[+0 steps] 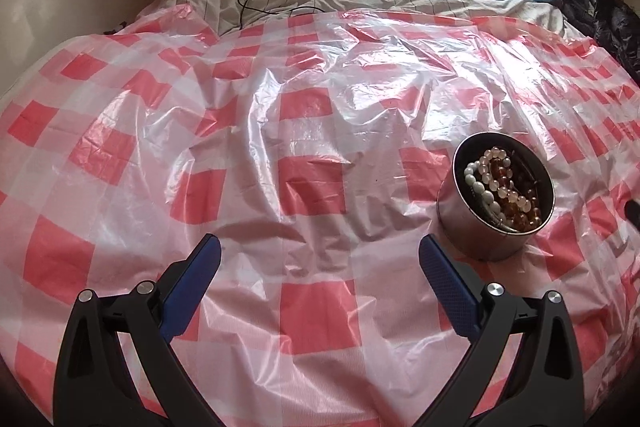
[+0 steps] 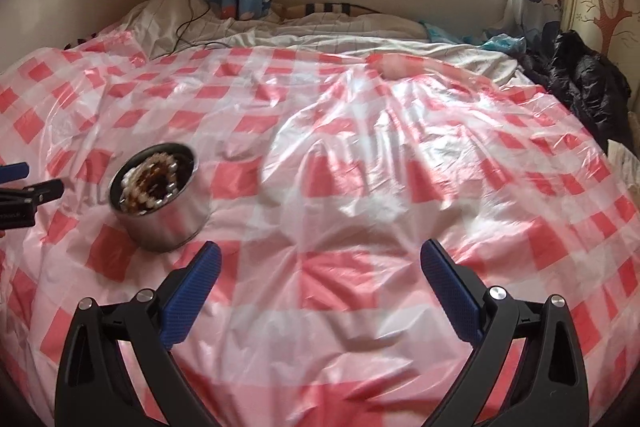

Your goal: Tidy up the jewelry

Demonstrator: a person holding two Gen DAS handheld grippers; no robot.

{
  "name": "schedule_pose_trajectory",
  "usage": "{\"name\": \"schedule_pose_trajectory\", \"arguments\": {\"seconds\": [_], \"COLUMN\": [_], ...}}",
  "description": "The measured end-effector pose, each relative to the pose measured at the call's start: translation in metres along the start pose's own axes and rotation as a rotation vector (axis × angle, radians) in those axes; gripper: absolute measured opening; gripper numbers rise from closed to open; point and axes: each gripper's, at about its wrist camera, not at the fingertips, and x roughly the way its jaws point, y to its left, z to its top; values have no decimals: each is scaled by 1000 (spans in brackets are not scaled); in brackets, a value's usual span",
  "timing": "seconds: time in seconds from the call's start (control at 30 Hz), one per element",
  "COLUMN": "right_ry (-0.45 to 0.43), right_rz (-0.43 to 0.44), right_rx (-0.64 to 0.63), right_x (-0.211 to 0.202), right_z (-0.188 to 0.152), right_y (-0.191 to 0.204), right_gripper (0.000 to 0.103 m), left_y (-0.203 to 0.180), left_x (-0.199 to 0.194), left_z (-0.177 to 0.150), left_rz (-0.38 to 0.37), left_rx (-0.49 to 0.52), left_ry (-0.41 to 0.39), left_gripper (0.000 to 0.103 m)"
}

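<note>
— Jewelry (image 1: 502,187), where was it?
— It lay heaped inside a round metal tin (image 1: 472,231) standing on the red-and-white checked plastic sheet (image 1: 304,147) over the bed. White and amber beads filled it.
— And your tools?
— My left gripper (image 1: 320,255) was wide open and held nothing; the tin stood just beside its right finger, ahead. My right gripper (image 2: 320,255) was also spread wide and empty, with the tin ahead to its left, a little apart.
</note>
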Motion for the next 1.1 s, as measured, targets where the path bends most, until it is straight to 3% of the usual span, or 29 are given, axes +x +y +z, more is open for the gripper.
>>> {"name": "schedule_pose_trajectory", "arguments": {"seconds": [0.1,0.17,0.3,0.57,0.77,0.87,0.97,1.1], "right_ry": [13,68,347,323,227,313,291,282], "right_rz": [-94,-150,-111,-92,-166,-165,-212,-210], "right_rx": [-2,14,158,153,229,262,208,211], "right_x": [19,42,102,98,78,98,100,101], "right_z": [9,2,-28,-28,-14,-30,-33,-35], "right_y": [-33,-55,-86,-90,-117,-124,-114,-115], "right_gripper": [95,95,96,96,96,96,96,96], "left_y": [2,5,7,30,48,56,51,49], "left_x": [16,27,45,71,66,73,74,75], "left_z": [4,4,-2,-19,-24,-29,-32,-33], "left_rz": [-25,-34,-30,-66,-56,-50,-21,-11], "left_rx": [4,0,19,-69,-111,-131,-98,-91], "left_ry": [17,38,71,142,134,150,141,140], "left_gripper": [95,95,95,95,95,95,96,96]}}
